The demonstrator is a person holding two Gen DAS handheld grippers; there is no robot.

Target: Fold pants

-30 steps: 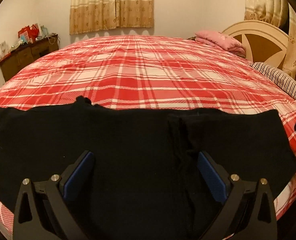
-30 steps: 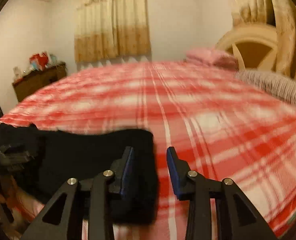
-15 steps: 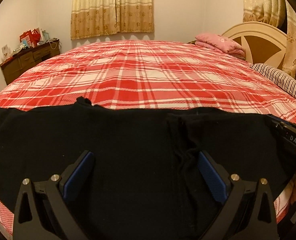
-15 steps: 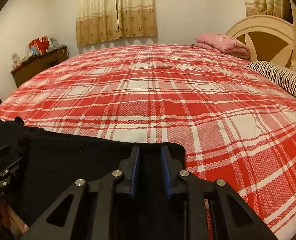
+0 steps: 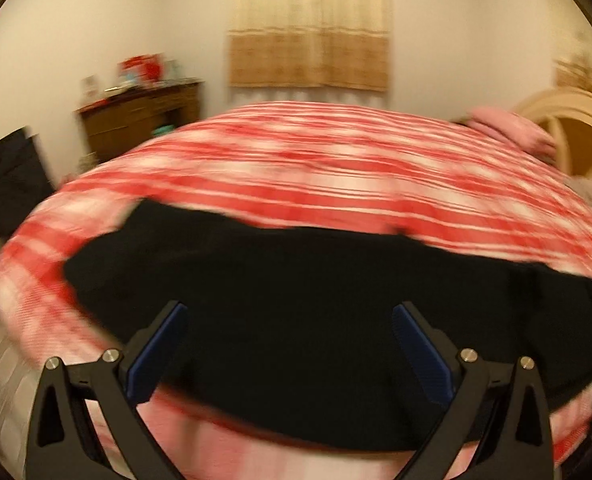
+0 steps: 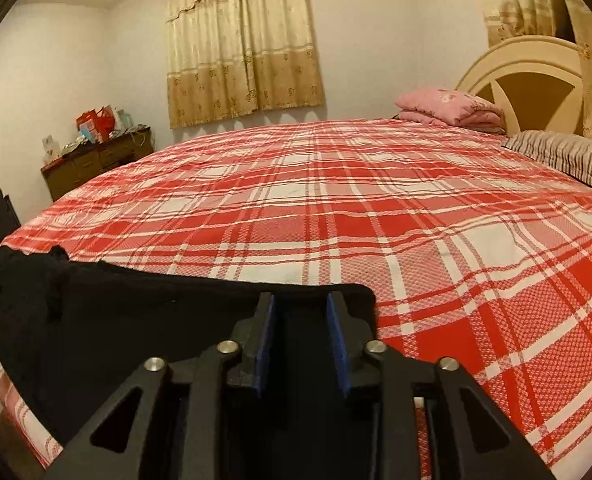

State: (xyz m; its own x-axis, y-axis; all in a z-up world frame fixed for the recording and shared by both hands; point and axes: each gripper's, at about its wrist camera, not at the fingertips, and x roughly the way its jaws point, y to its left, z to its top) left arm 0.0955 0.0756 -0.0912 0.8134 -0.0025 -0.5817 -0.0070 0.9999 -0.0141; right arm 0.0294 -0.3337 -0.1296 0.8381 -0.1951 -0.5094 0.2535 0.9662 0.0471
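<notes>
Black pants (image 6: 144, 320) lie spread across the near edge of a bed (image 6: 376, 208) covered in a red-and-white plaid sheet, the cloth running from the left side to a squared corner at the right. The right gripper (image 6: 300, 336) sits over that right-hand corner with its blue pads narrowly parted and dark cloth between them; whether the pads actually pinch the fabric cannot be told. The left gripper (image 5: 292, 344), seen in a motion-blurred view, hovers with its jaws spread wide above the middle of the pants (image 5: 316, 320), holding nothing. The garment looks light, soft and limp, likely to sag and drag rather than keep its shape, so a hold at a hem or corner, pinching all layers together, seems the surest way to carry one end over the other. A folded pink blanket (image 6: 448, 106) and a striped pillow (image 6: 564, 156) rest well apart, near the headboard (image 6: 528, 64).
</notes>
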